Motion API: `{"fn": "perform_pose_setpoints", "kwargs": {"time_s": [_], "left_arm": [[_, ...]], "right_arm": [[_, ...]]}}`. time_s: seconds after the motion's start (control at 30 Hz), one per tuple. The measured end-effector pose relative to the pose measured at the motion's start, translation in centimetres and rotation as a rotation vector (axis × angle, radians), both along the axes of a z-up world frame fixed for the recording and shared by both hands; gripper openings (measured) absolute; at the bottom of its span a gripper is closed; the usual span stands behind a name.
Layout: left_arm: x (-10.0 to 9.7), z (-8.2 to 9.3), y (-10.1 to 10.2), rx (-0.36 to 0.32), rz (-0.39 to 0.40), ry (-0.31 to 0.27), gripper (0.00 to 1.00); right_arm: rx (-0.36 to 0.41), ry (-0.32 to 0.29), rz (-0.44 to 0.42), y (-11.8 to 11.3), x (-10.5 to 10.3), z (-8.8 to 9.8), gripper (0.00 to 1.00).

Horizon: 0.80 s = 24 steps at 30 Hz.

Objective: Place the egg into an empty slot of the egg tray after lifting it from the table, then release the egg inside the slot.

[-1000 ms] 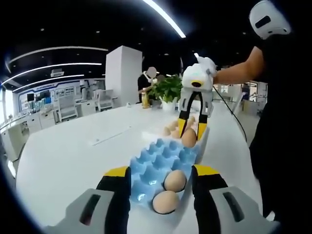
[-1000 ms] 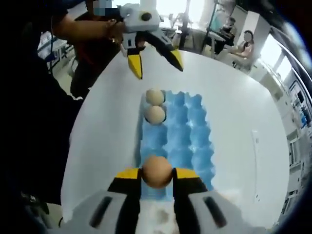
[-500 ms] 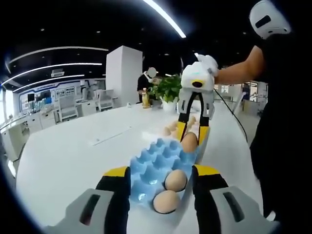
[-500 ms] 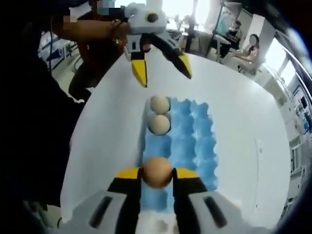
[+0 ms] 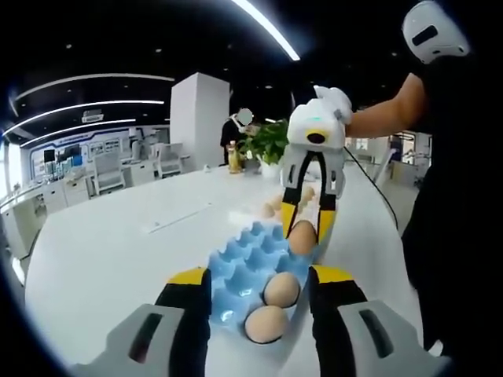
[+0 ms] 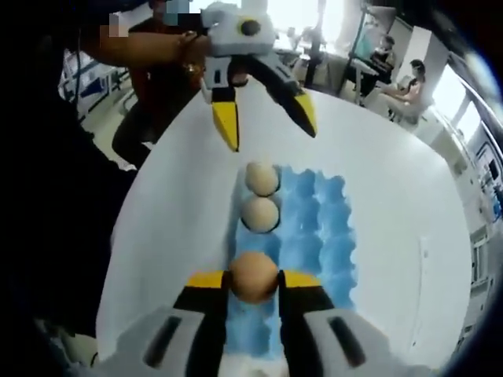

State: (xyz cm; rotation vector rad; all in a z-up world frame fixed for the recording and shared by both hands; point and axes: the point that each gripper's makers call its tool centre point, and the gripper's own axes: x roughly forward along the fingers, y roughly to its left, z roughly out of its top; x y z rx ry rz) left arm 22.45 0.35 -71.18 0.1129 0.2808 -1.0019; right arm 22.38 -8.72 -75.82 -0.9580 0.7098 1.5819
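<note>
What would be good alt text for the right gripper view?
The right gripper holds an egg over a blue tray on a white table. Two eggs sit in the tray, and the open left gripper hangs beyond it.

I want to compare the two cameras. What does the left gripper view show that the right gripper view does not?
Left gripper view alone: loose eggs on the table beyond the tray, a plant, a white pillar.

Right gripper view alone: a seated person by the windows.

Both: the blue tray holding two eggs, the right gripper shut on a third egg, and the open left gripper.
</note>
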Motion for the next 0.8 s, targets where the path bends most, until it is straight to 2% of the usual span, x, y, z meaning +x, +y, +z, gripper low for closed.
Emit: {"fn": "perform_pose_setpoints", "kwargs": {"time_s": [0.8], "left_arm": [[0.0, -0.1, 0.3, -0.004, 0.011, 0.001, 0.49]], "right_arm": [[-0.017, 0.021, 0.018, 1.4, 0.1, -1.7, 0.25]]}}
